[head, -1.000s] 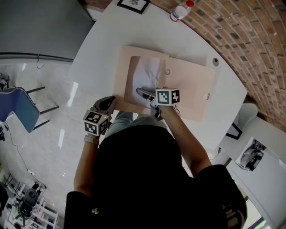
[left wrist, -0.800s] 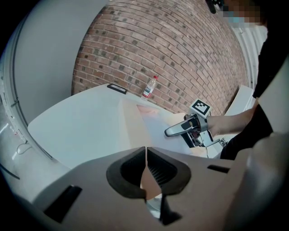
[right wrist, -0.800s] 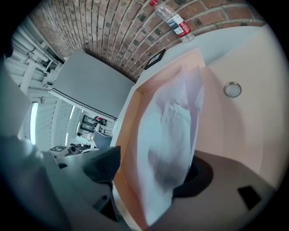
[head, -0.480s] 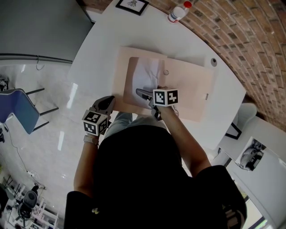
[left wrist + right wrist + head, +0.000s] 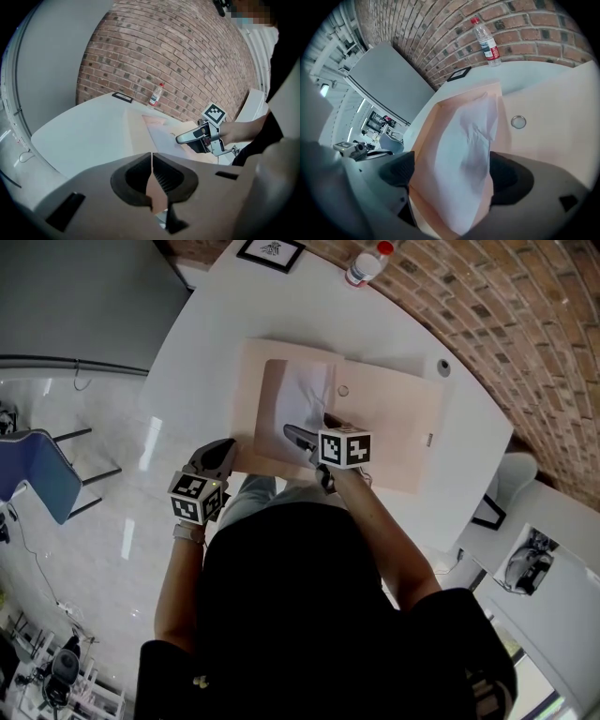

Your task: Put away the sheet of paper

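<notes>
A white sheet of paper (image 5: 305, 390) lies in the left half of an open peach folder (image 5: 394, 418) on the white table (image 5: 216, 334). My right gripper (image 5: 311, 427) hovers over the sheet's near end. Its jaws are opening, and in the right gripper view the paper (image 5: 468, 140) shows between the spread pads of that gripper (image 5: 452, 173) without either pad pressing on it. My left gripper (image 5: 218, 454) sits at the folder's near left corner. In the left gripper view that gripper (image 5: 151, 178) is shut, with a peach sliver of the folder (image 5: 140, 131) between its jaws.
A water bottle (image 5: 364, 263) and a black picture frame (image 5: 270, 251) stand at the table's far edge by the brick wall. A round snap (image 5: 343, 390) sits on the folder beside the paper. A blue chair (image 5: 37, 474) stands on the floor to the left.
Both grippers stay almost where they were. The view has drifted a little, so the folder and paper sit slightly higher in the picture.
</notes>
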`<state>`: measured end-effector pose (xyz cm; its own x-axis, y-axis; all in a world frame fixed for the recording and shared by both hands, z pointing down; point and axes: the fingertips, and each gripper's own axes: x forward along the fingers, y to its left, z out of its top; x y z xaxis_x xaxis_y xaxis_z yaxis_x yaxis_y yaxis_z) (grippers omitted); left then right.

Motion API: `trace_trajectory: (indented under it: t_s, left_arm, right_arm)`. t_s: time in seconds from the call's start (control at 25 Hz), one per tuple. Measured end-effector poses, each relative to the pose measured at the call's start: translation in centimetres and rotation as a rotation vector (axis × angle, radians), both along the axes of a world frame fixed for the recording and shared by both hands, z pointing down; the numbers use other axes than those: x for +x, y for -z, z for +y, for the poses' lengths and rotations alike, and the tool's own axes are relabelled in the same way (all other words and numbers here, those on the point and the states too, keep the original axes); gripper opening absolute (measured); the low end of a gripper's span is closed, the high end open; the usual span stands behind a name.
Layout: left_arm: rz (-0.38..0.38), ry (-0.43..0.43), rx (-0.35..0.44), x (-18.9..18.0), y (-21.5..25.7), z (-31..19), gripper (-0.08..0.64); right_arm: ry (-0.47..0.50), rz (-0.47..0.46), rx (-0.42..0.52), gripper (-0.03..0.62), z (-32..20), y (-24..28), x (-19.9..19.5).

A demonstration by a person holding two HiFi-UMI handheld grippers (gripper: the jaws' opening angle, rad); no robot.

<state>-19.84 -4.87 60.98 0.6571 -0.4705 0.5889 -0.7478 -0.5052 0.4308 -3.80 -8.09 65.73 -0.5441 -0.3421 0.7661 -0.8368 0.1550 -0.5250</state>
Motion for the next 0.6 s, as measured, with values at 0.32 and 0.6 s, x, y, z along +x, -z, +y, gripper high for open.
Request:
trace_trajectory:
  t_s: [0.32, 0.6]
  left_arm:
    - [0.021, -0.01, 0.059, 1.4, 2.8, -2.0, 0.005]
    - [0.057, -0.057, 0.156, 4.6, 6.9, -3.9, 0.005]
  right_arm:
    - [-0.035, -0.078, 0.13, 0.483, -1.1, 5.3, 1.3]
    - [-0.073, -0.166, 0.265, 0.482, -1.7, 11.8, 3.7]
